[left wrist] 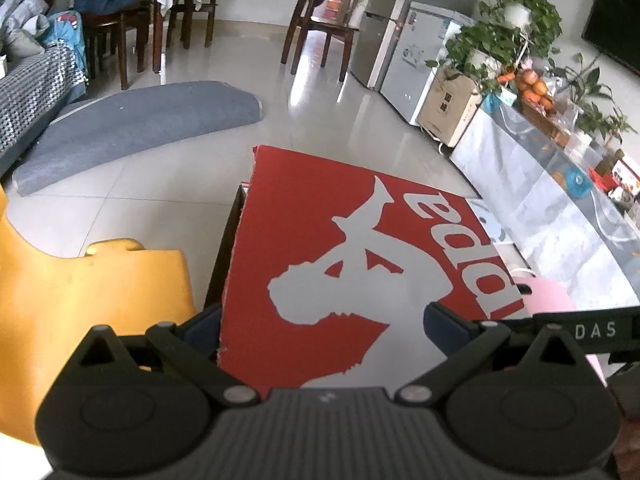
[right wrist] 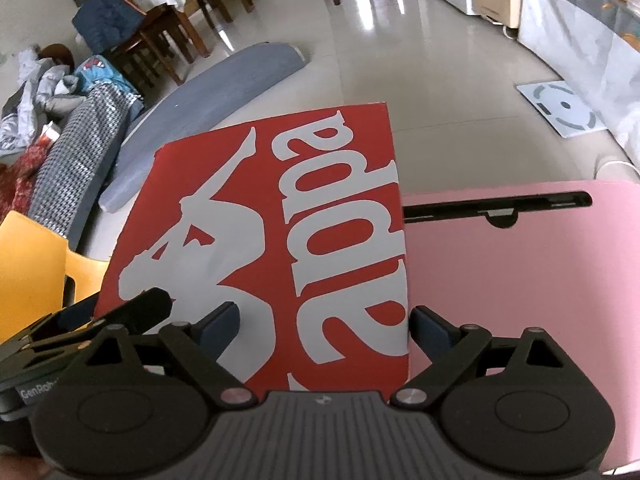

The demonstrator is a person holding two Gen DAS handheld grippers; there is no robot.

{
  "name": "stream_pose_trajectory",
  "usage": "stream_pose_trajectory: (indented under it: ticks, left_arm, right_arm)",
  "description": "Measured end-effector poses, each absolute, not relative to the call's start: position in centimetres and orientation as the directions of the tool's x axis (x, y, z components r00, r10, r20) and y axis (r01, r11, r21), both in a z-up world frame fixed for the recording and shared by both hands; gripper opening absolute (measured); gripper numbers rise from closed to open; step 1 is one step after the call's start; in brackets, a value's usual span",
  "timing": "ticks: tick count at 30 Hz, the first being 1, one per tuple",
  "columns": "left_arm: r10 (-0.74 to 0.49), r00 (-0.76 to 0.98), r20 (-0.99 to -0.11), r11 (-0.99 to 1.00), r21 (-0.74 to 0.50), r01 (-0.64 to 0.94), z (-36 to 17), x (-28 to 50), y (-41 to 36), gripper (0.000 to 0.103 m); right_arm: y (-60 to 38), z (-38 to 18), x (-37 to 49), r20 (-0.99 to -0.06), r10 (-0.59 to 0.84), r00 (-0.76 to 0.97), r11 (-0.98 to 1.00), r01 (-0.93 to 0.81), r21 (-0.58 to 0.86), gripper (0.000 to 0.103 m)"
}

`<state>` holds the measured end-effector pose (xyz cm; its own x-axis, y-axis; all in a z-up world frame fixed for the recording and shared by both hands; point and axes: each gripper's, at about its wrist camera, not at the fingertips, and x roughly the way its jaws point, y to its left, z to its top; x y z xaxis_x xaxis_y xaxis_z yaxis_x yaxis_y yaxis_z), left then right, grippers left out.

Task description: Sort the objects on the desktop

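Red box lid (right wrist: 260, 240) lying flat beside pink desktop (right wrist: 520, 280), long axis running away toward tiled floor (right wrist: 420, 80). Left gripper (left wrist: 324, 320) and right gripper (right wrist: 324, 320) both spread wide over near edge, clasping nothing

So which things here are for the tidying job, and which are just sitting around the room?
For the job:
- red box lid
- pink desk
- left gripper, open
- right gripper, open

Just lying about:
- yellow chair
- grey rug
- wooden chairs
- potted plants
- floor scale
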<state>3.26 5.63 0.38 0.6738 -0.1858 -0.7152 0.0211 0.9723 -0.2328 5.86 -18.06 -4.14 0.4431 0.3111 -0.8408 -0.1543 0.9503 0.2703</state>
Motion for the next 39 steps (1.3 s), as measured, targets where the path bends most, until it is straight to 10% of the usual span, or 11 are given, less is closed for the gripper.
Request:
stream_pose_trajectory:
  ticks: [39]
  left_arm:
    - [-0.101, 0.626, -0.773, 0.956, -0.249, -0.154, -3.2, 4.5, 8.8, 0.103]
  right_arm:
    - [-17.5, -5.9, 3.2, -0.809, 0.413, 0.419, 0.898, -0.337, 0.284, 0.093]
